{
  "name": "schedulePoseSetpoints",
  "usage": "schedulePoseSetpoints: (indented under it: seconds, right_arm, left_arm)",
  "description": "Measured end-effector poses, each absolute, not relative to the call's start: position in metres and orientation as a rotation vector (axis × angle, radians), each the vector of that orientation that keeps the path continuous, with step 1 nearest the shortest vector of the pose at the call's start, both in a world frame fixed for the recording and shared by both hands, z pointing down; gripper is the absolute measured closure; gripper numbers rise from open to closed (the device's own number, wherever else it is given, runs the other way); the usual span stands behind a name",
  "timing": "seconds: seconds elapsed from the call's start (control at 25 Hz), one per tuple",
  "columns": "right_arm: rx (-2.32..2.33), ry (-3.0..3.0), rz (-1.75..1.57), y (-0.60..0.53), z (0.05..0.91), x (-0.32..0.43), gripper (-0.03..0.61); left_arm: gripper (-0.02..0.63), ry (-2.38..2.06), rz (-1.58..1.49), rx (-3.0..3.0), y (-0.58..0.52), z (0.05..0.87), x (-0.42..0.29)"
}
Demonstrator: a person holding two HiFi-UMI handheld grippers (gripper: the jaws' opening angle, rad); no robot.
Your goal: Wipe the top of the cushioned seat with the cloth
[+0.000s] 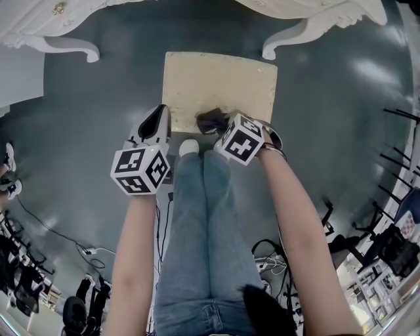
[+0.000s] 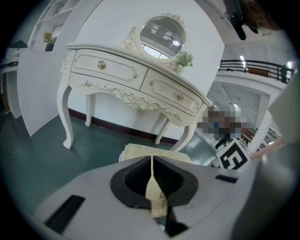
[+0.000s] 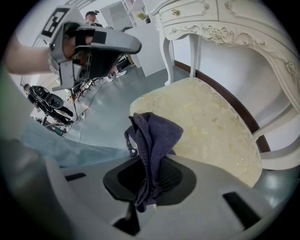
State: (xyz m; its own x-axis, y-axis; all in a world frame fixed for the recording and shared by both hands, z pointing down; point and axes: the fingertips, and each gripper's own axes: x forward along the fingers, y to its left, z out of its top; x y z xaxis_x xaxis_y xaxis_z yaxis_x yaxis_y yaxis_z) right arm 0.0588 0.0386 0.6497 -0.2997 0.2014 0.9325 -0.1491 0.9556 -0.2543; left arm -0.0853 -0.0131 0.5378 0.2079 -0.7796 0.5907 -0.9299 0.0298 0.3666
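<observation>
the cushioned seat point(image 1: 220, 82) is set before the dressing table point(image 1: 315, 16). the cloth point(image 1: 211, 120) is held in the right gripper point(image 1: 224, 128) over the seat's near edge. the left gripper point(image 1: 157, 122) is placed to its left, at the seat's near-left corner.

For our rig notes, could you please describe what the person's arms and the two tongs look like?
The left tongs and right tongs are pale grey moulded shells with black ribbed pads, each carrying a white cube of black square markers. No cables show on them. Both forearms are bare; no sleeves in view.
</observation>
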Motion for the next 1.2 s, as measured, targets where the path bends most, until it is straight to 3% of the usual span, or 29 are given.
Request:
schedulePoseSetpoints:
  seconds: [1.2]
  right_arm:
    - [0.083,-1.893,0.369,0.100,0.651,0.062,0.535]
  left_arm:
    - [0.600,-1.621,0.253,1.740,-0.008,0.535,-0.105]
